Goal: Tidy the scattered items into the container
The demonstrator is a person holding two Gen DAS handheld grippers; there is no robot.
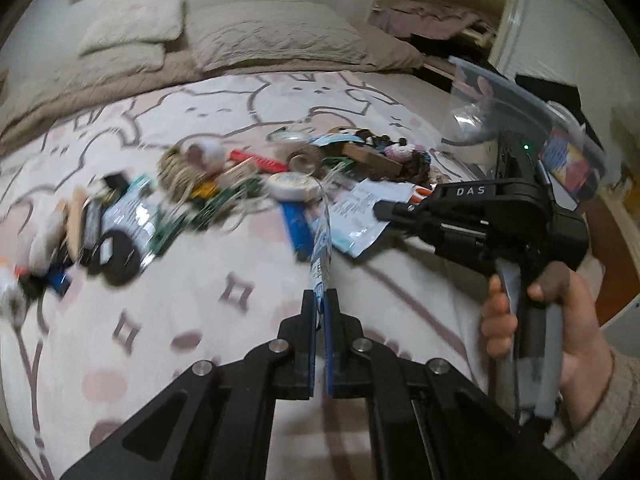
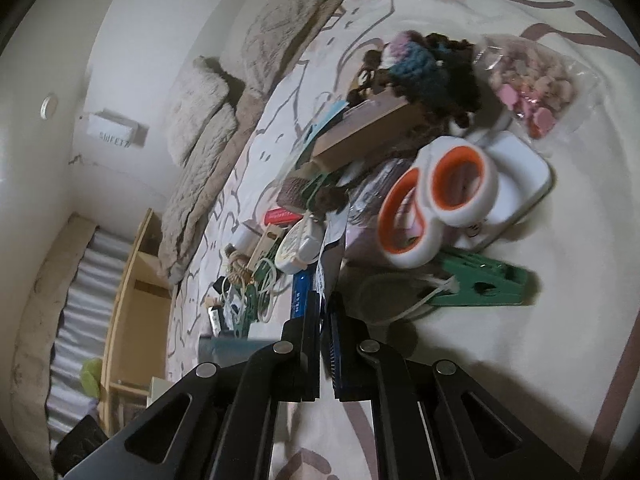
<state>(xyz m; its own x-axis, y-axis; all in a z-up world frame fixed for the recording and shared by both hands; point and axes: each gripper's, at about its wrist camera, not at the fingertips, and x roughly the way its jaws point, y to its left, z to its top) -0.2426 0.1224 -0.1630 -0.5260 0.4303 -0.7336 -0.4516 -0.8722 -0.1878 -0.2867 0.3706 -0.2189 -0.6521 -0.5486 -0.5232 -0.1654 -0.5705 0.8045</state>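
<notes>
The left tool (image 1: 319,296) is pinching a thin, limp blue-and-white printed packet (image 1: 322,240) edge-on above the patterned bed cover (image 1: 200,320), probably light and floppy, while the right tool (image 2: 325,300), marked "DAS", is pressed together on something thin near the white-and-orange scissors (image 2: 436,204).

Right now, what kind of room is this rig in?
Most likely a bedroom. The clutter lies on a bed with a patterned cover, pillows stacked at its head, and an open closet with piled laundry beyond. The left gripper pinches a thin packet.
</notes>
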